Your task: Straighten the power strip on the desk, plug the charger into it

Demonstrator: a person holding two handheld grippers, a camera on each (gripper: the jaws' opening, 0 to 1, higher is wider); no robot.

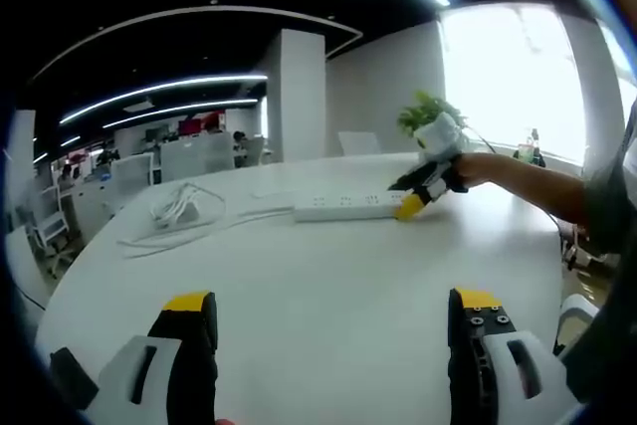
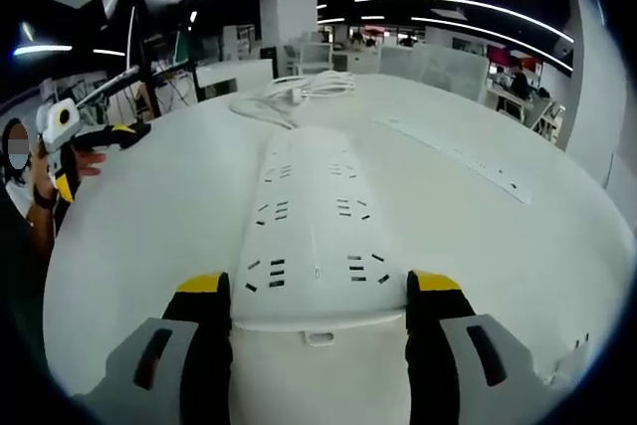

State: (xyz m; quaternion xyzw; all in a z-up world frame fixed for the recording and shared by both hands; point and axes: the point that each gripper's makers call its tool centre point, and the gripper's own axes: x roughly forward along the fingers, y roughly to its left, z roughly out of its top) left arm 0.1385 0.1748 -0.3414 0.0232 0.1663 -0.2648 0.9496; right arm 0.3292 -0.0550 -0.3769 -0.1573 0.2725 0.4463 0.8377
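A long white power strip (image 2: 314,216) lies on the white desk (image 2: 149,236), running away from my right gripper (image 2: 318,286). Its near end sits between the yellow-tipped jaws, which press against both sides. From the left gripper view the strip (image 1: 343,208) lies across the far middle of the desk, with the right gripper (image 1: 416,196) at its right end. The white charger and its coiled cable (image 2: 299,92) rest beyond the strip's far end, also seen as the charger (image 1: 179,208) at far left. My left gripper (image 1: 333,308) hovers open over bare desk, and the left gripper (image 2: 95,151) appears at left.
A potted plant (image 1: 433,124) stands behind the right gripper. A long flush socket panel (image 2: 453,151) is set into the desk right of the strip. Office desks and chairs stand beyond the table's far edge. A person's arm (image 1: 528,181) reaches in from the right.
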